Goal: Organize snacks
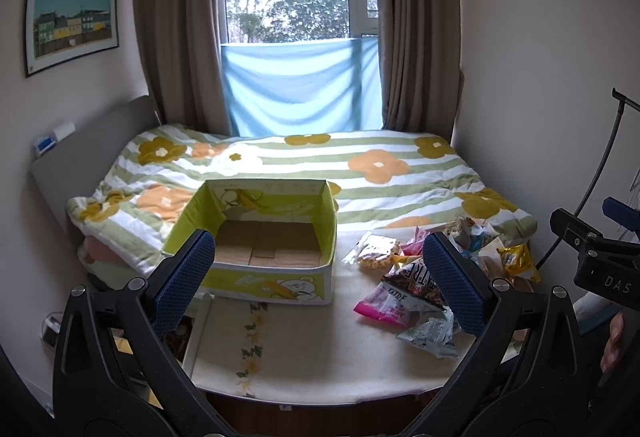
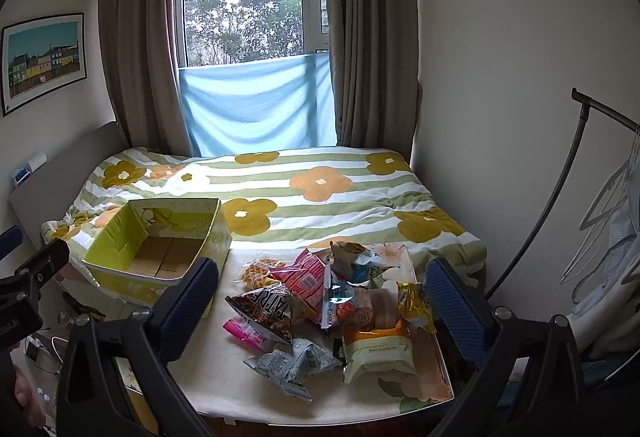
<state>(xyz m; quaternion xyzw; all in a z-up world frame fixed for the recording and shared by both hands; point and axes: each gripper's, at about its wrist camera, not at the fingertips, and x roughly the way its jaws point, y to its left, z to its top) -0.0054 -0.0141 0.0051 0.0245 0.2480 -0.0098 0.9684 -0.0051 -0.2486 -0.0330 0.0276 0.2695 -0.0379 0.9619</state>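
Note:
A green and yellow open cardboard box with an empty brown floor stands on the small white table, left of a pile of several snack packets. In the right wrist view the box is at the left and the pile lies in the middle, with a dark chip bag, a pink packet, a cream bread pack and a gold packet. My left gripper is open and empty above the table. My right gripper is open and empty above the pile.
The table stands against a bed with a flowered striped quilt. A headboard is at the left, a curtained window behind. A black clothes rack with hangers stands at the right. The right gripper's body shows at the left view's edge.

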